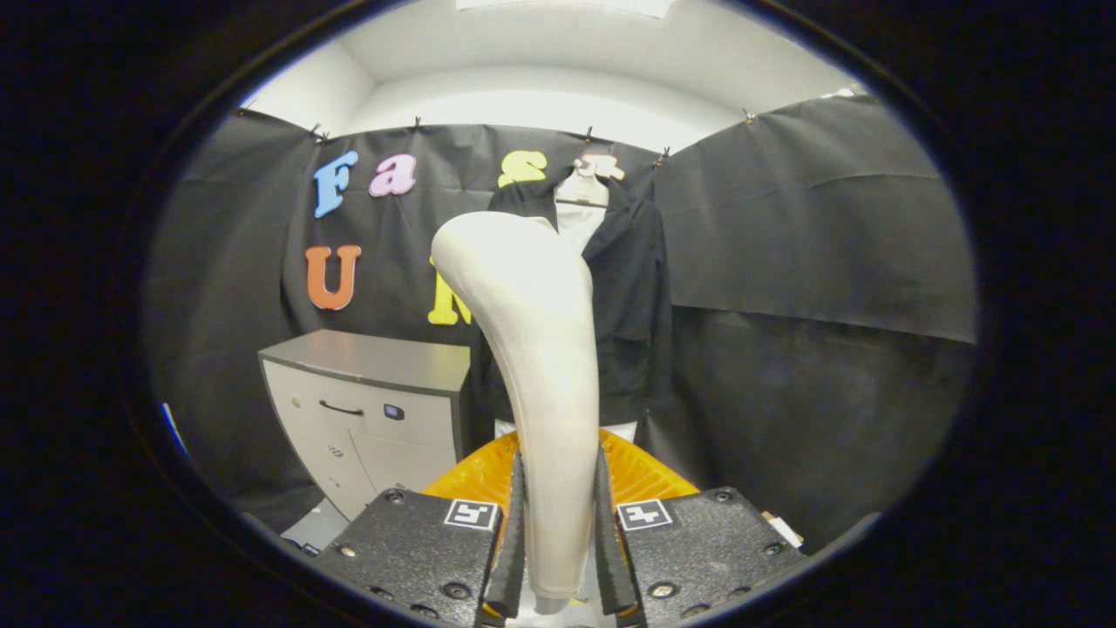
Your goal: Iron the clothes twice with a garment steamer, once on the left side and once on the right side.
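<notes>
A white garment steamer (pixel 536 349) stands upright between my gripper's fingers (pixel 558 523), its curved head rising ahead of me. Both black finger pads press on its handle, so the gripper is shut on it. Beyond the steamer hangs a dark jacket (pixel 629 314) over a white shirt (pixel 579 222) on a hanger against the black cloth wall. The steamer's body hides the jacket's left half. The steamer head is held apart from the garment, some way in front of it.
A grey cabinet (pixel 366 410) with a drawer handle stands to the left of the hanging clothes. An orange ribbed base (pixel 641 475) lies just under and beyond the fingers. Black cloth walls close the booth on all sides.
</notes>
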### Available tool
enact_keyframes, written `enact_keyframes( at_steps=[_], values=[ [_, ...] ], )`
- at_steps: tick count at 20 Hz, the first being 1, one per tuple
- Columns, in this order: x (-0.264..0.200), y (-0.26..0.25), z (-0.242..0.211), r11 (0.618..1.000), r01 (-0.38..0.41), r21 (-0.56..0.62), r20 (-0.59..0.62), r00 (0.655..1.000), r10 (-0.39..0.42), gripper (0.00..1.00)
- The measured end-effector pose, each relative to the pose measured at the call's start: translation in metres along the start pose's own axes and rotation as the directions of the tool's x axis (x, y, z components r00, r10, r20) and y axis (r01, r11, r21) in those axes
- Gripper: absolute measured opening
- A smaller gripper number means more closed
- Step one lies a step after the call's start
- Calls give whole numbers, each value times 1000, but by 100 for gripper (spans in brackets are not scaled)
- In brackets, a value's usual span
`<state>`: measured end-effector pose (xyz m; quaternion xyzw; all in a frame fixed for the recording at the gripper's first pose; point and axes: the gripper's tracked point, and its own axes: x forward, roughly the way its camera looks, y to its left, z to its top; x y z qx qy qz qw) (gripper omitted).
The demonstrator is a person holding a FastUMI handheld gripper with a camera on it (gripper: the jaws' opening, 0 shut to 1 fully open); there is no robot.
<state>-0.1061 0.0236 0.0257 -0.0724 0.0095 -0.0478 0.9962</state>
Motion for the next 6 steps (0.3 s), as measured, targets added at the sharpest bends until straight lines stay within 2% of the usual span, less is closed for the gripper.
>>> enact_keyframes(
  at_steps=[6],
  values=[
    [-23, -47, 15, 998, -48, 37, 47, 998, 46, 37]
  ],
)
